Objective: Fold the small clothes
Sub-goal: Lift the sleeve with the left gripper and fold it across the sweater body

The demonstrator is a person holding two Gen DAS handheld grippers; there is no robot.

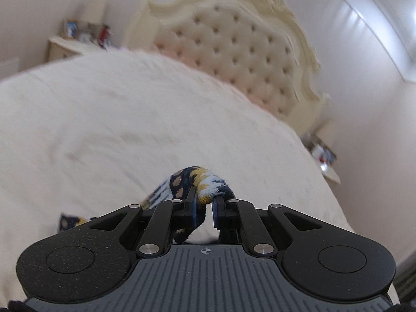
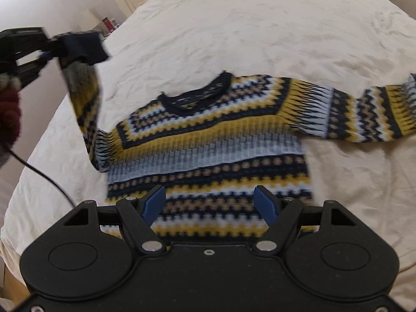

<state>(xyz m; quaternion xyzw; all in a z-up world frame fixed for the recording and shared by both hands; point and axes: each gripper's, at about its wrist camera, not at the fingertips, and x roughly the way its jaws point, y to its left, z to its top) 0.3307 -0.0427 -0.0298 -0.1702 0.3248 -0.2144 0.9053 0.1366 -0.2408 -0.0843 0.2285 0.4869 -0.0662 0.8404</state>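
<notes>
A small knitted sweater (image 2: pixel 208 145) with navy, yellow, white and tan zigzag bands lies flat on the cream bedspread (image 2: pixel 234 39), neck away from me. Its right sleeve (image 2: pixel 364 114) stretches out flat to the right. My left gripper (image 2: pixel 52 52) is shut on the cuff of the left sleeve (image 2: pixel 85 98) and holds it lifted above the bed; the left wrist view shows the sleeve (image 1: pixel 205 184) pinched between its jaws (image 1: pixel 205 200). My right gripper (image 2: pixel 210 197) is open and empty, hovering over the sweater's lower hem.
A tufted cream headboard (image 1: pixel 234 52) stands at the far end of the bed. Nightstands with small items stand on both sides (image 1: pixel 78 39) (image 1: pixel 322 153). A black cable (image 2: pixel 39 171) hangs at the bed's left edge.
</notes>
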